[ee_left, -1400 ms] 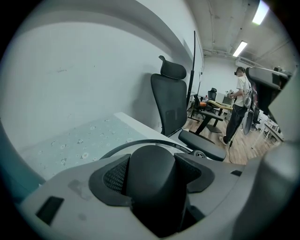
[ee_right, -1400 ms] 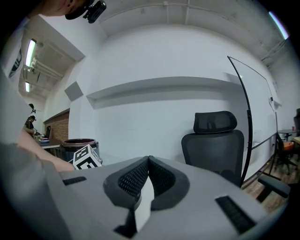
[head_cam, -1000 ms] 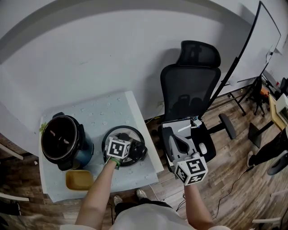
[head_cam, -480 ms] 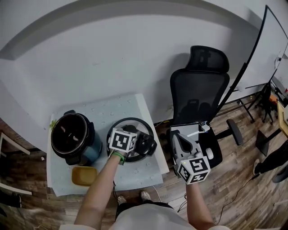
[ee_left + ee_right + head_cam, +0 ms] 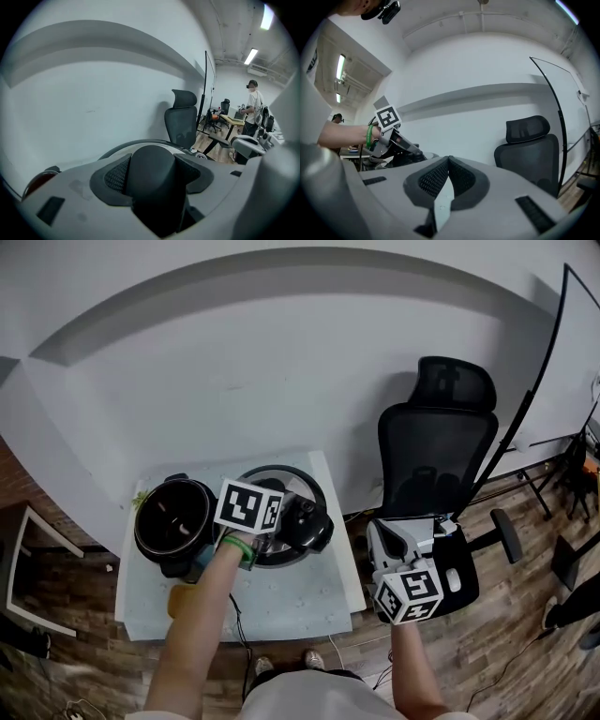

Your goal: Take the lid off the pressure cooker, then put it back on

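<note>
Our left gripper's jaws pinch the lid over the white table; our right gripper's jaws press together by the chair.

The left tool has a matt grey plastic body and black, cross-hatched pads that look rubbery; the right tool is made the same. The lid shows a dull metal ring inside a black rim, and its handle is smooth matt black plastic. The pressure cooker is dark and glossy inside. The counter carries a pale, dimpled, matt cover. The floor is wood planks, and the chair has a black mesh back.
</note>
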Demonstrator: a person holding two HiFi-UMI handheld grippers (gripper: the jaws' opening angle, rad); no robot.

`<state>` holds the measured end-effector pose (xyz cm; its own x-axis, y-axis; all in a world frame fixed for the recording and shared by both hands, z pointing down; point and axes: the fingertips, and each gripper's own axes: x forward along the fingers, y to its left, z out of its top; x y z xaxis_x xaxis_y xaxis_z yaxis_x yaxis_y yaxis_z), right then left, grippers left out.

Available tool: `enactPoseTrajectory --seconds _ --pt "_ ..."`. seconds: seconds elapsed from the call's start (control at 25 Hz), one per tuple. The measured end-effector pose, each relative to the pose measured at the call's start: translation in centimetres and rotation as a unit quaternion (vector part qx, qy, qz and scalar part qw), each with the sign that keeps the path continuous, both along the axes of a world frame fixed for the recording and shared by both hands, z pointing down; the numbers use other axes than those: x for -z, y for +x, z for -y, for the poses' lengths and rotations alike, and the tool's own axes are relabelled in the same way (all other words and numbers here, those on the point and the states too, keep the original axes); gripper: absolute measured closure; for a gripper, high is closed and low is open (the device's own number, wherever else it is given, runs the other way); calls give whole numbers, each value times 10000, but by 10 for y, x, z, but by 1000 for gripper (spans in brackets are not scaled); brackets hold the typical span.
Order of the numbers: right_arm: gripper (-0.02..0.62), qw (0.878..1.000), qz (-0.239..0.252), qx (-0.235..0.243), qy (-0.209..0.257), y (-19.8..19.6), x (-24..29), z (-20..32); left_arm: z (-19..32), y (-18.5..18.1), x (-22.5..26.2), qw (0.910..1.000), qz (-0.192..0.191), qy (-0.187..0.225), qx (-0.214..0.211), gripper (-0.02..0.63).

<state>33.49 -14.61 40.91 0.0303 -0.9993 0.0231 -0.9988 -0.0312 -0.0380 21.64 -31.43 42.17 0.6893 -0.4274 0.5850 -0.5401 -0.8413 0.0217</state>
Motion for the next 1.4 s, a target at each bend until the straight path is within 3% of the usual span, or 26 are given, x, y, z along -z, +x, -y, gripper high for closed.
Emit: enactPoseTrajectory --seconds 0.4,0.88,1.16,1.4 --pt "595 9978 36 643 154 -49 10 31 24 -81 57 9979 -66 253 600 330" --pt "595 9935 -65 1136 82 -127 11 73 67 -196 56 9932 -15 269 1135 330" --pt "595 9935 -115 1131 39 -159 11 93 92 -230 36 9935 116 106 1123 330" --pt "595 9951 -123 982 -29 -166 7 101 108 -236 22 9949 168 -13 998 330"
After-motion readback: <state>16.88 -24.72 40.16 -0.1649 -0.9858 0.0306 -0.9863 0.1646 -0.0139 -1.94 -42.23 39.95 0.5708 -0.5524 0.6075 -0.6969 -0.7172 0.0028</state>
